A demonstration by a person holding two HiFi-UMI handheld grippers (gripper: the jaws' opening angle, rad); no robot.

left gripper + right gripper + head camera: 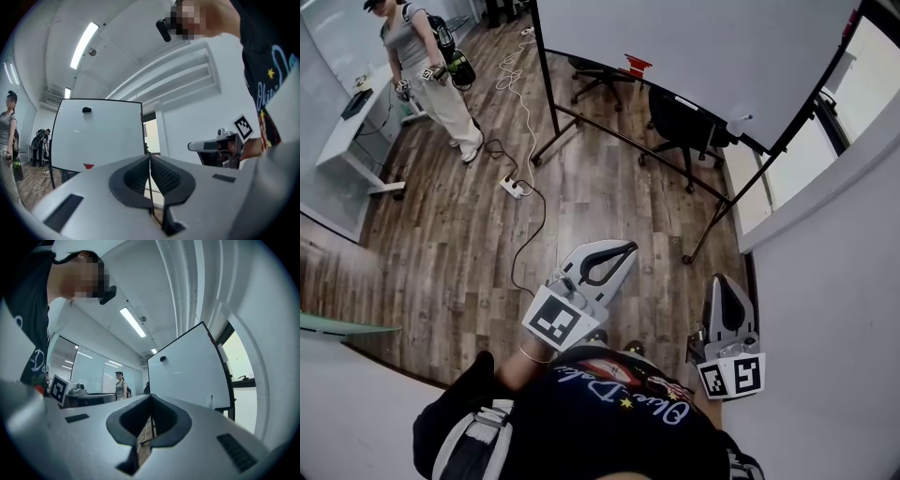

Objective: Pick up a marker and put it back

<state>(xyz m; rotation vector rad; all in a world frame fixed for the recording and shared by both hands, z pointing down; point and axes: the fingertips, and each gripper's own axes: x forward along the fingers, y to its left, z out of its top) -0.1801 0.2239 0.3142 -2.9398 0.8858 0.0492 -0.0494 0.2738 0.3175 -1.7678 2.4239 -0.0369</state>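
Observation:
A large whiteboard on a black wheeled stand is ahead of me. On its tray rest a red thing and a small white upright thing, possibly a marker; I cannot tell for sure. My left gripper is held out over the wooden floor, shut and empty. My right gripper is beside it near the white wall, also shut with nothing in it. In the left gripper view the jaws of the left gripper meet, with the red thing far beyond. The right gripper points toward the whiteboard.
Another person stands at the far left beside a white desk. A power strip and cable lie on the floor. Black office chairs sit under the whiteboard. A white wall runs along the right.

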